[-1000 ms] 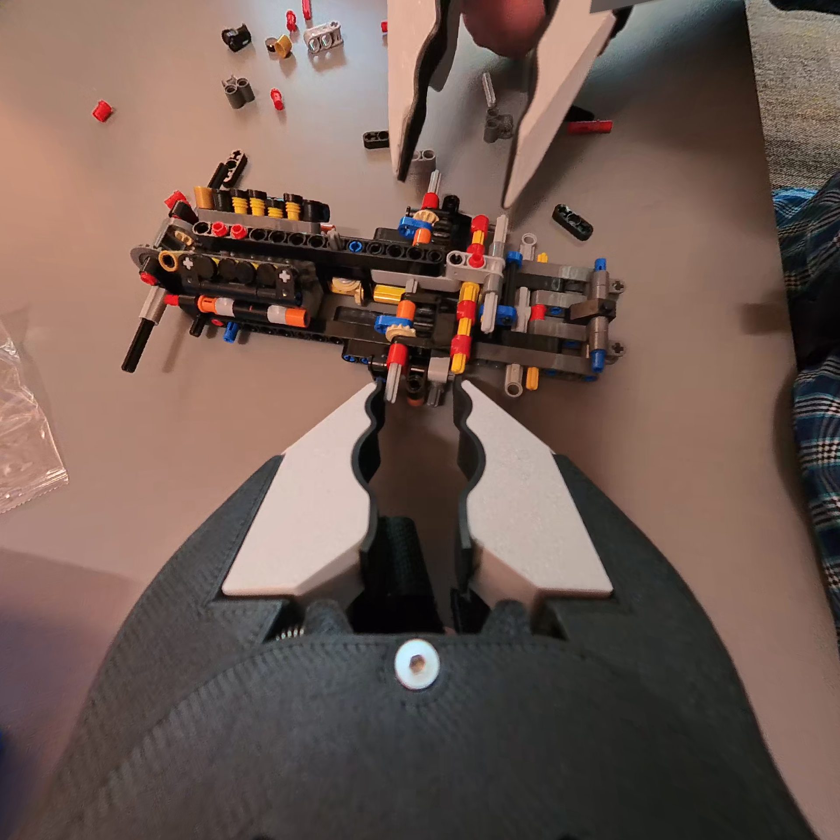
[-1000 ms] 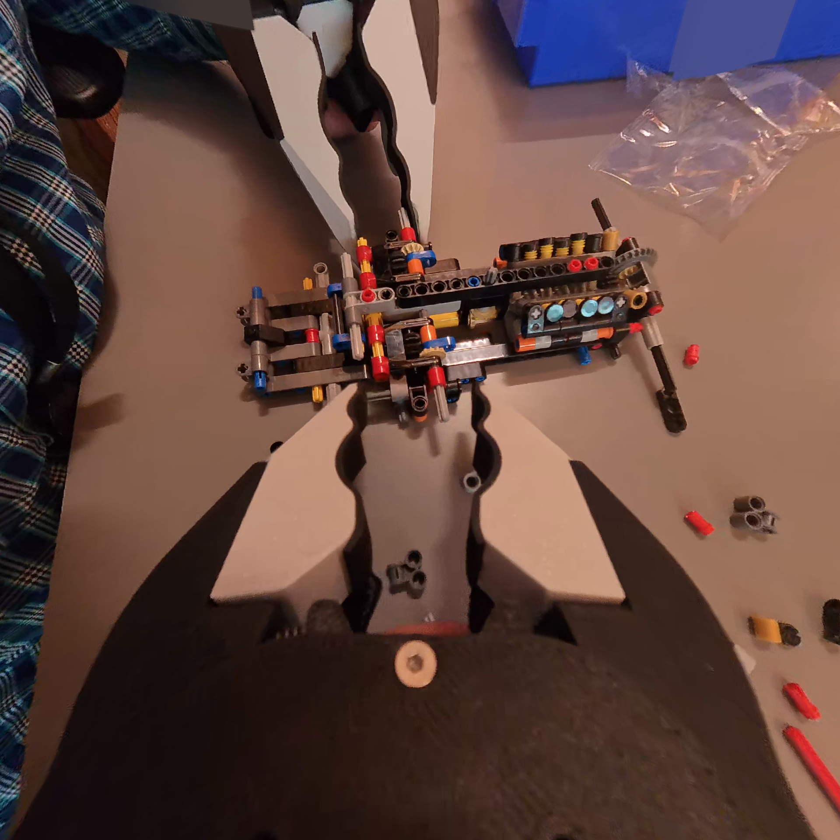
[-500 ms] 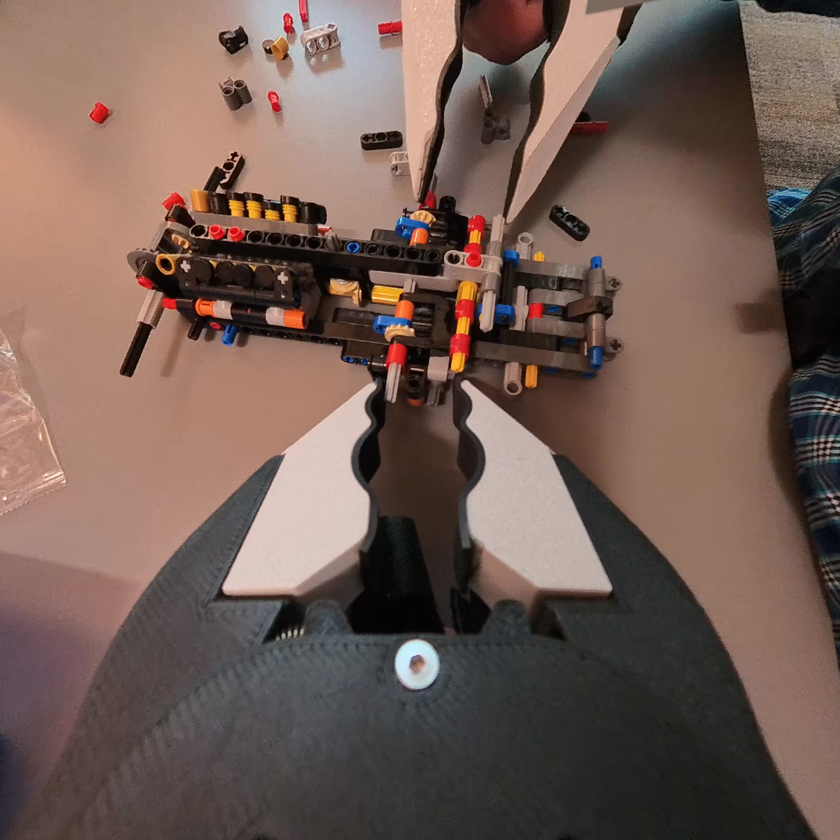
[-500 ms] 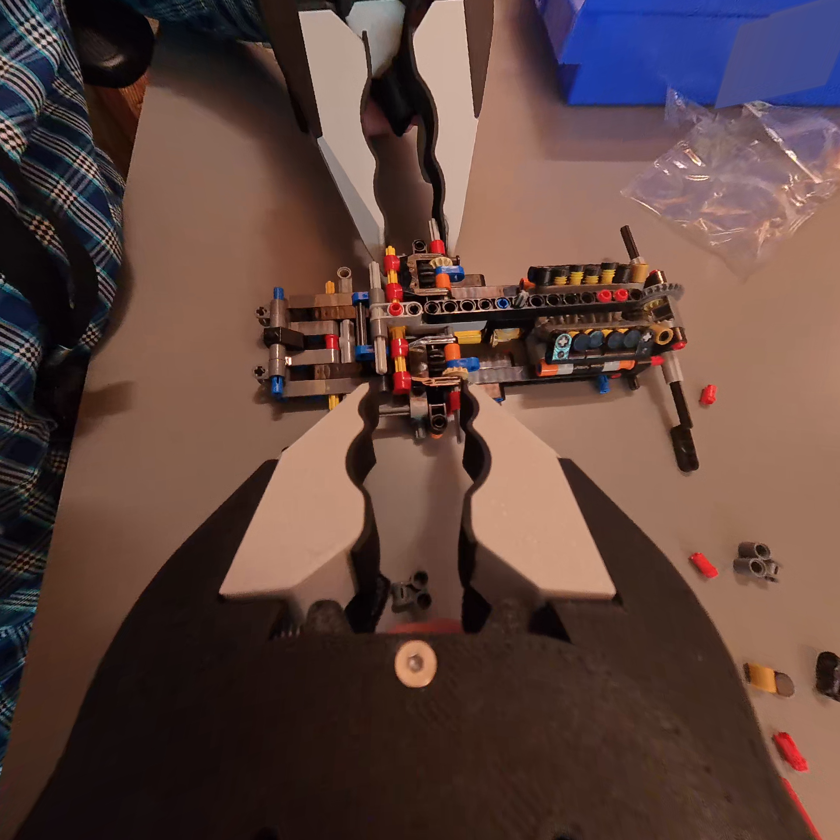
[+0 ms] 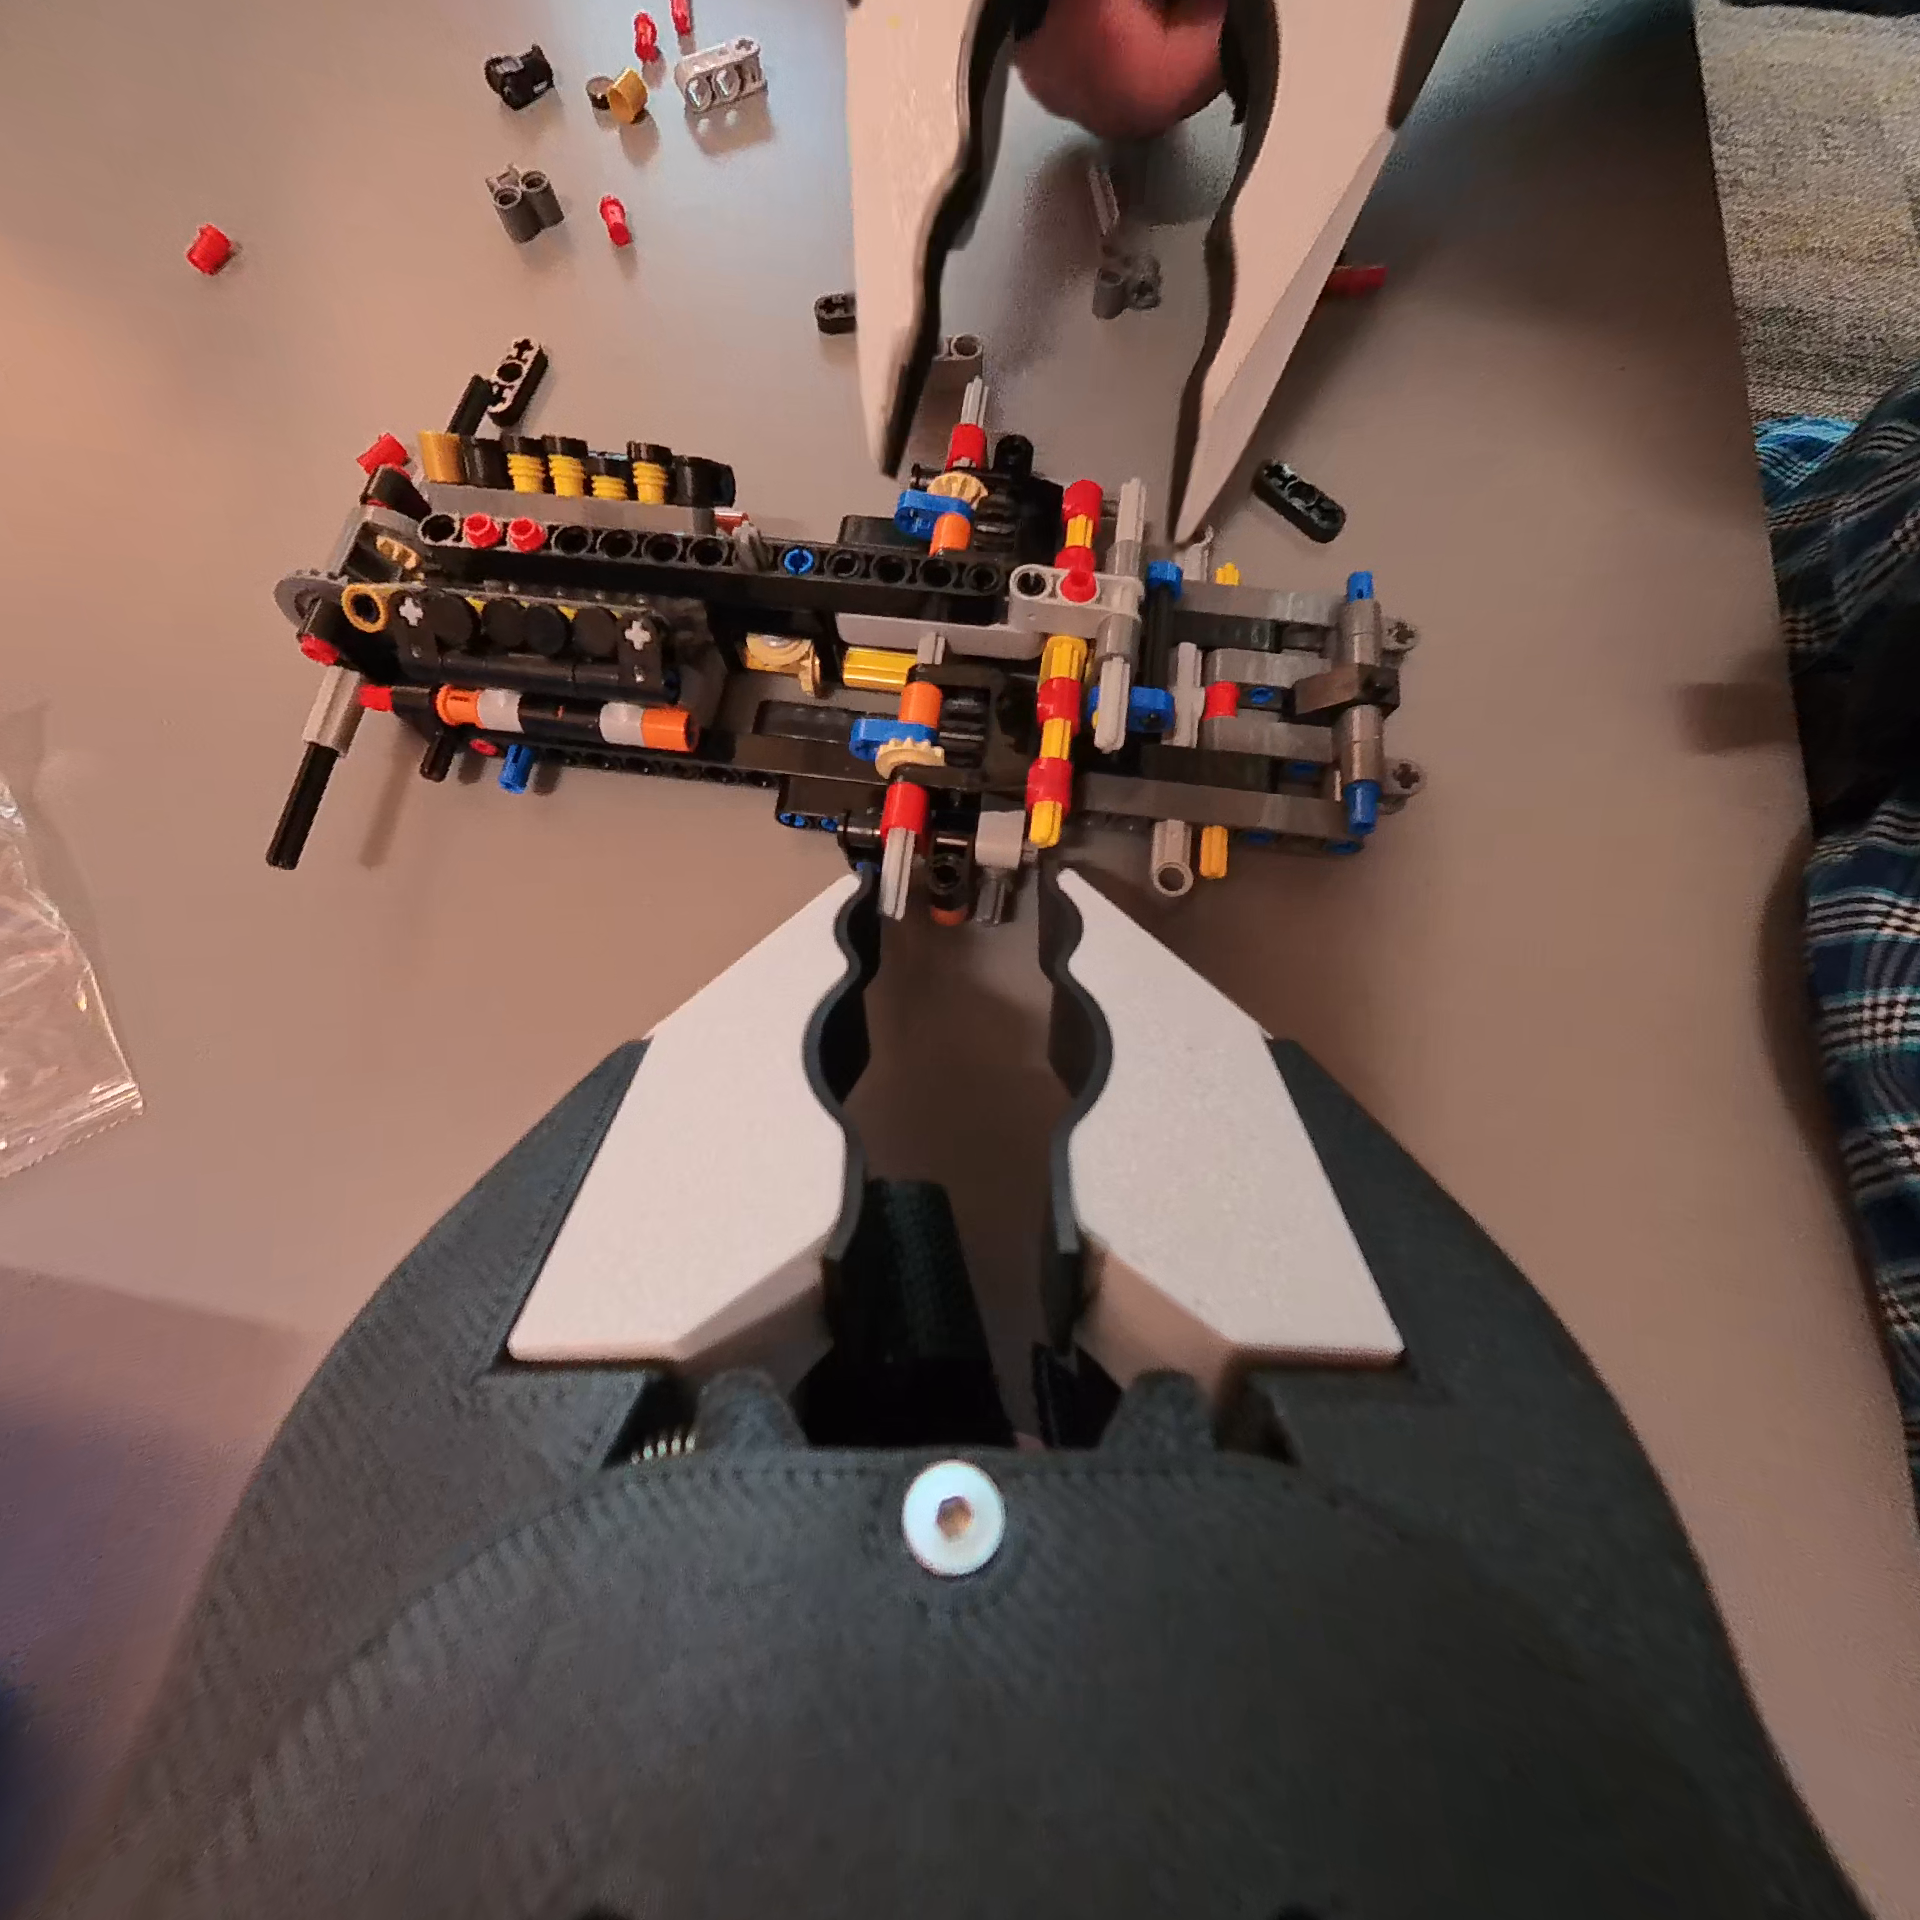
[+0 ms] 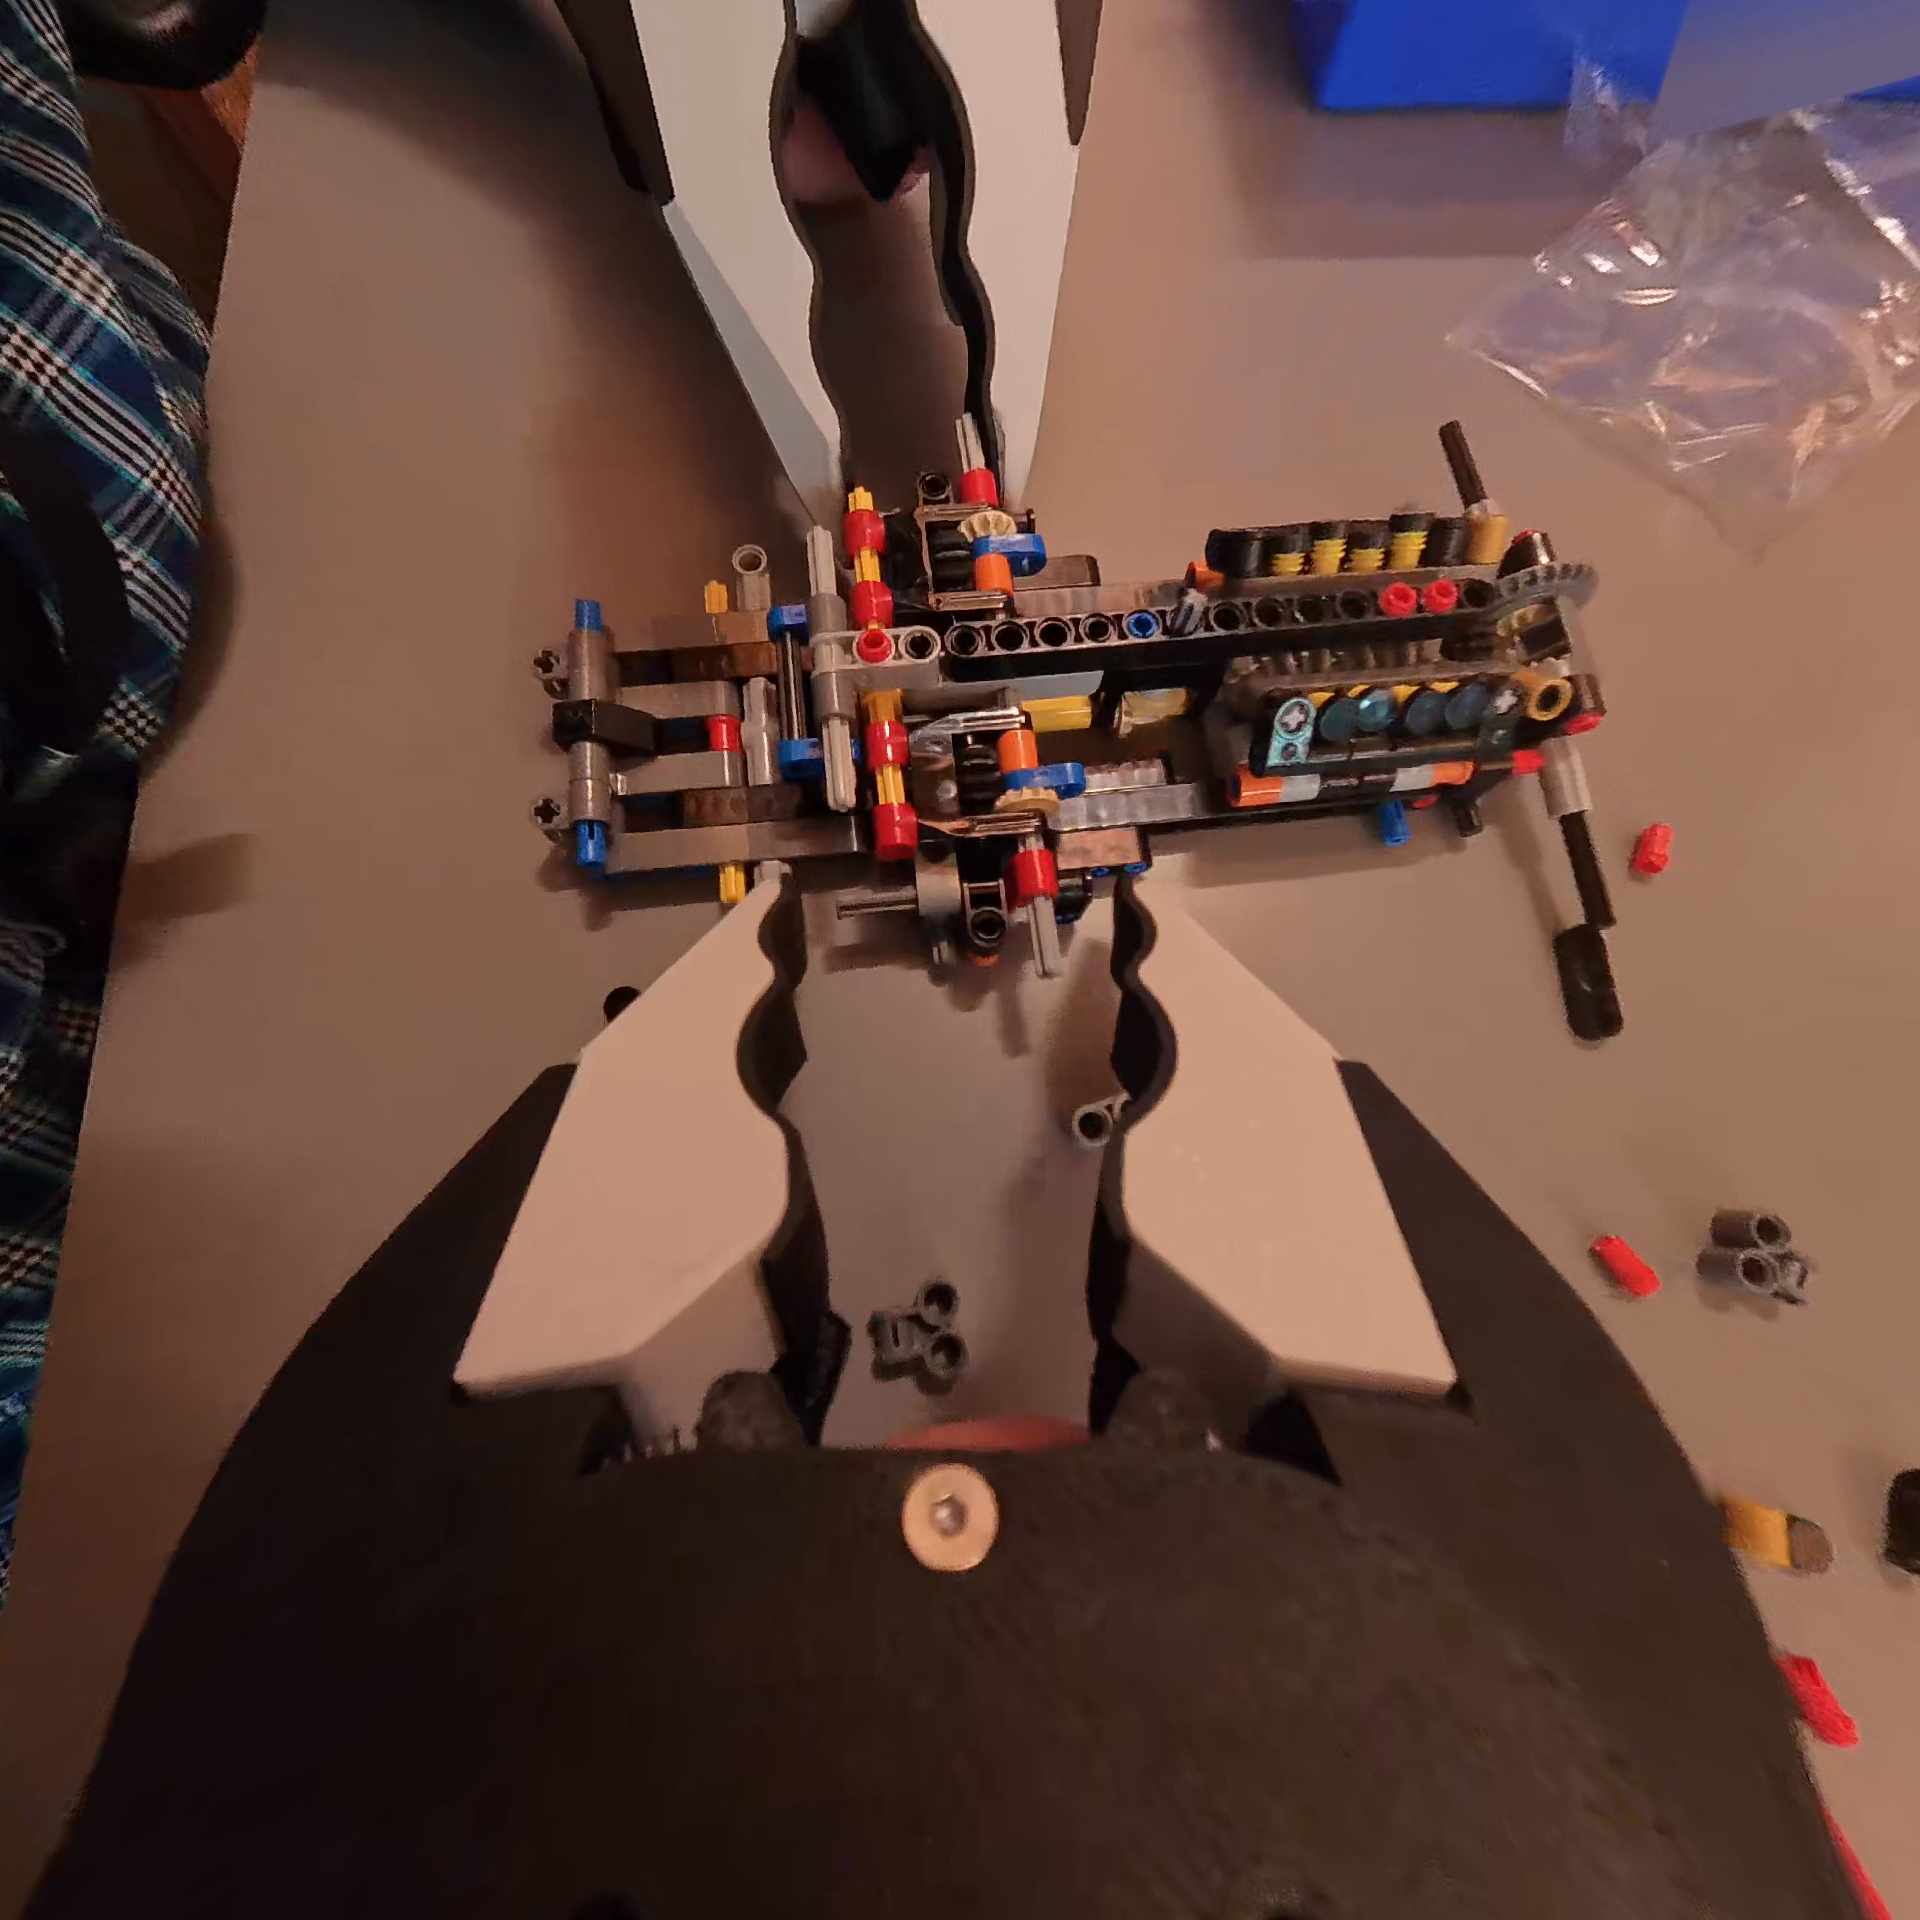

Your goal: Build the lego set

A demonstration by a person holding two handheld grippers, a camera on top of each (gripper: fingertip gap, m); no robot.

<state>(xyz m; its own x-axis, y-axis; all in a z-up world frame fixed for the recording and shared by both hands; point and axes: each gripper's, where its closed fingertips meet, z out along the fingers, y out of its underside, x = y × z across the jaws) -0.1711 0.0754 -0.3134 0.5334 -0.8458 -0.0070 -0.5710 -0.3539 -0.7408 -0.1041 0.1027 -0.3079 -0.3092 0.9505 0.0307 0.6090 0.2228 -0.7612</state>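
While my left gripper (image 5: 951,894) holds its parted fingers at the Technic chassis's (image 5: 831,644) near edge mid-table, my right gripper (image 6: 951,914) has spread wider than half a second ago, both released, straddling the far side's protruding axles.

A lego assembly (image 5: 831,665) lay lengthwise across the worktop (image 5: 1507,1039), between two facing hand-held grippers. Loose pieces (image 5: 530,197) lay scattered behind it, a plastic bag (image 5: 52,1008) to its left.
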